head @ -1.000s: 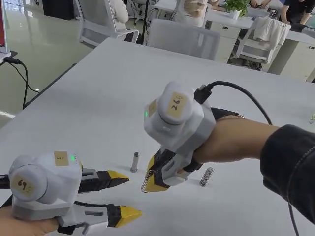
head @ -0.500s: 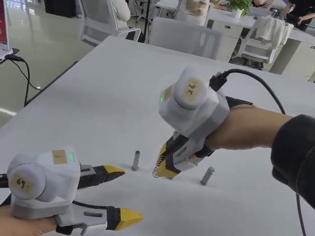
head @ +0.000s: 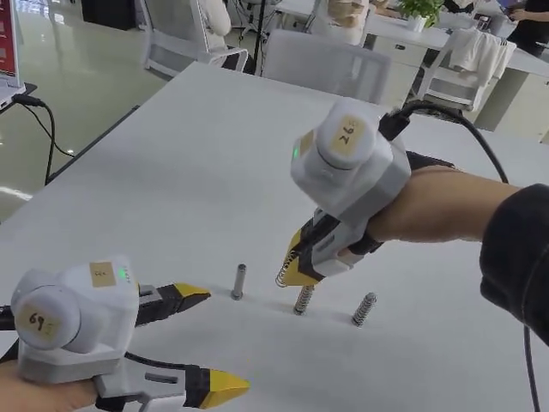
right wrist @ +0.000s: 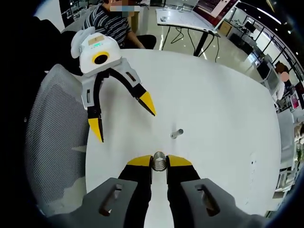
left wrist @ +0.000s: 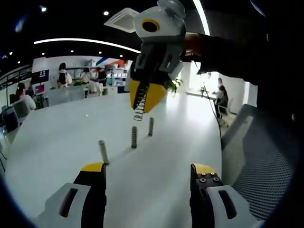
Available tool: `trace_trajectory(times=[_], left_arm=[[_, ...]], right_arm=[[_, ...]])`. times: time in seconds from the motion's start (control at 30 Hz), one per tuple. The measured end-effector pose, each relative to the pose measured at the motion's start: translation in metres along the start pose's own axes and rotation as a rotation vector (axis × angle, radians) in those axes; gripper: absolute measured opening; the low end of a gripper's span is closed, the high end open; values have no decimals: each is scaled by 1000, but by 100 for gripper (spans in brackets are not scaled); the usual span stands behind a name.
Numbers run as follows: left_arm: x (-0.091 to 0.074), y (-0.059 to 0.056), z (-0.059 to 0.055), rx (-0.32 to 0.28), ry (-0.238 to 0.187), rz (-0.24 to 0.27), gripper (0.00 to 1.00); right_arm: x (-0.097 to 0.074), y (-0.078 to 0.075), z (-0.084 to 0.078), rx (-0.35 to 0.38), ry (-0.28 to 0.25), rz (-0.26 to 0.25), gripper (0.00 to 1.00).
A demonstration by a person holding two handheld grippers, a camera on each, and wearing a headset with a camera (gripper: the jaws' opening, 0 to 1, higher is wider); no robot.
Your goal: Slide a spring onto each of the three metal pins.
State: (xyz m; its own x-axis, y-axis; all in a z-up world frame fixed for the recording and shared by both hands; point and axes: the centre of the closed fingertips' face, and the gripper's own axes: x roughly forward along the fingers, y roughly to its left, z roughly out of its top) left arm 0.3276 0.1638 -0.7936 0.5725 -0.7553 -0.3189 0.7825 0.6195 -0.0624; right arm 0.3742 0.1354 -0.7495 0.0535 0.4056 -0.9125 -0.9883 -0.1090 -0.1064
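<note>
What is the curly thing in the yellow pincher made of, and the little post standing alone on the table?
The spring in the right gripper looks like thin steel wire: grey, slightly shiny coils. The bare pin looks like solid metal too, smooth and dull grey. It is small here, so which metal cannot be told.

Two handwritten numbers could be read, both in the head view. A tan sticker [head: 346, 131] on the rounded white cap of the right gripper [head: 292, 273], at the right of the scene, carried "26". A second sticker [head: 40, 321] on the cap of the left gripper [head: 214, 341], near left, carried "69". A small label [head: 103, 274] on top of that gripper was too faint to read.
</note>
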Motion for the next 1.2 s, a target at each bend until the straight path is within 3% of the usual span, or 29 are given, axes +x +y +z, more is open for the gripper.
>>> trace_trajectory(times=[0.37, 0.73, 1.2], left_arm=[[-6, 9, -2, -9, -3, 33, 72], [-10, 14, -5, -21, 2, 60, 73], [-14, 21, -9, -39, 0, 81, 73]], right_arm=[[6, -16, 15, -20, -3, -20, 8], [24, -32, 24, -21, 15, -15, 8], [45, -37, 27, -13, 32, 13, 8]])
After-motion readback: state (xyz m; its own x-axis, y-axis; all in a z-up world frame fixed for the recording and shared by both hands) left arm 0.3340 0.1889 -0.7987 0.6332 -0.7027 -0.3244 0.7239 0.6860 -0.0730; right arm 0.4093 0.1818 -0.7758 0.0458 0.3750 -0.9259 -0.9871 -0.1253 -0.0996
